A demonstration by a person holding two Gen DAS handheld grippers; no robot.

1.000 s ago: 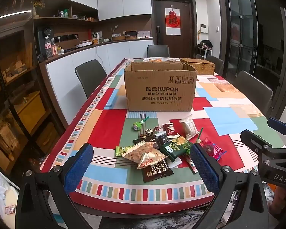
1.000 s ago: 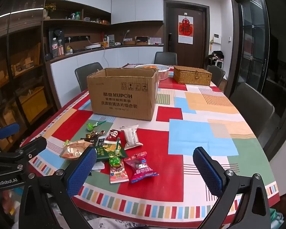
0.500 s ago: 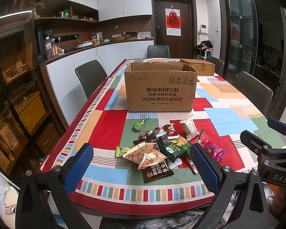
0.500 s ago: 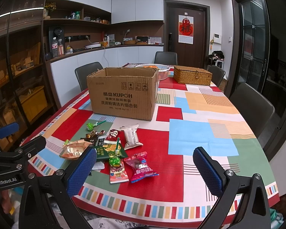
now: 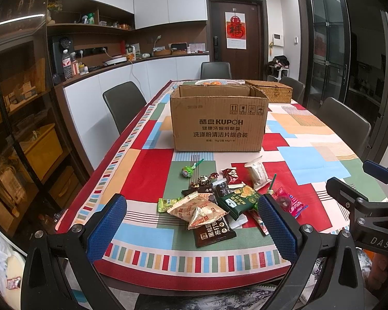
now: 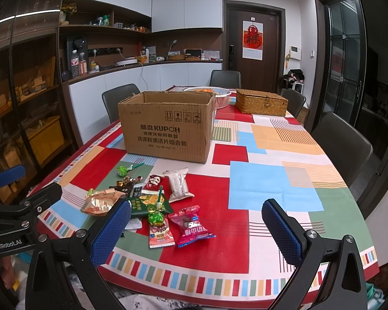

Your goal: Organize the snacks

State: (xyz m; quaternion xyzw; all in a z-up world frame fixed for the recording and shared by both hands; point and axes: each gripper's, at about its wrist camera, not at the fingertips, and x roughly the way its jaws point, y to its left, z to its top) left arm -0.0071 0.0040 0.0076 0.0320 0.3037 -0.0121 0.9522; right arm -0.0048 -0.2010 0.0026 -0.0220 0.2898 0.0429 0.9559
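Nothing has moved since earlier; snack pile [image 5: 214, 201] partly hidden at 5 o'clock behind left gripper [image 5: 191, 230]. Both it and right gripper [image 6: 196, 235] gape wide, empty.

Both tools are built of black angular frames joined with silver screws. The left gripper [image 5: 192, 230] is fitted with blue pads [image 5: 106, 228] of a fine dotted texture, and the same pads [image 6: 282, 230] are seen on the right gripper [image 6: 196, 232]. White markings "GenRobot.AI" and "DAS" are printed on the bodies.
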